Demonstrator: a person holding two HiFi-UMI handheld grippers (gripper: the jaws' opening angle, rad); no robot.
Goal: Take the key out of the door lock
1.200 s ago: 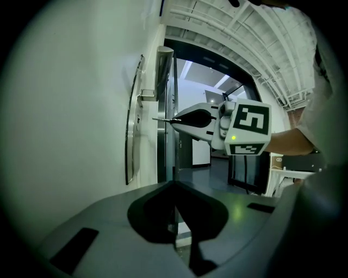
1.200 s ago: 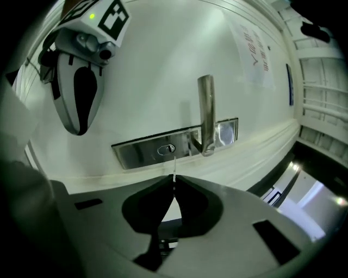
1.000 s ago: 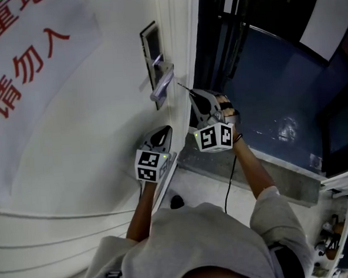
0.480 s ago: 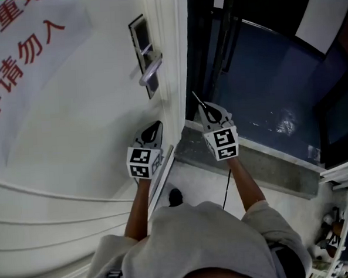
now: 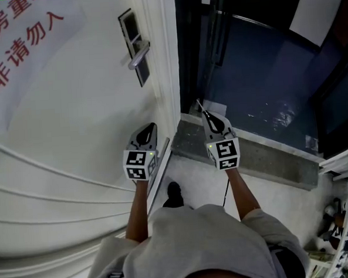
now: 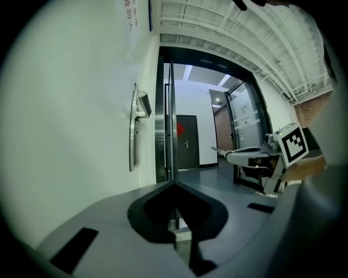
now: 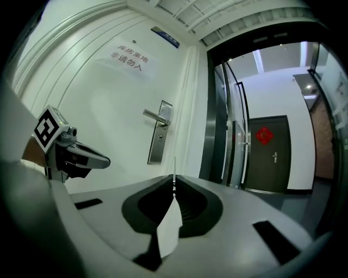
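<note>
1. Door (image 5: 72, 112): a white leaf filling the left of the head view, with the open doorway at its right.
2. Lock plate (image 5: 134, 47) with lever handle (image 5: 139, 54): set near the door's edge, well apart from both grippers. It lies ahead and to the left of the right gripper. No key shows in it.
3. Left gripper (image 5: 148, 129): jaws together, nothing between them. It sits close beside the door face and is the nearer of the two to the plate.
4. Right gripper (image 5: 206, 114): jaws clamped on the key, pointing toward the doorway.
5. Key (image 5: 199, 106): a thin blade projecting beyond the jaw tips, its long axis in line with the gripper. It is clear of the lock, so the removal appears complete.
</note>
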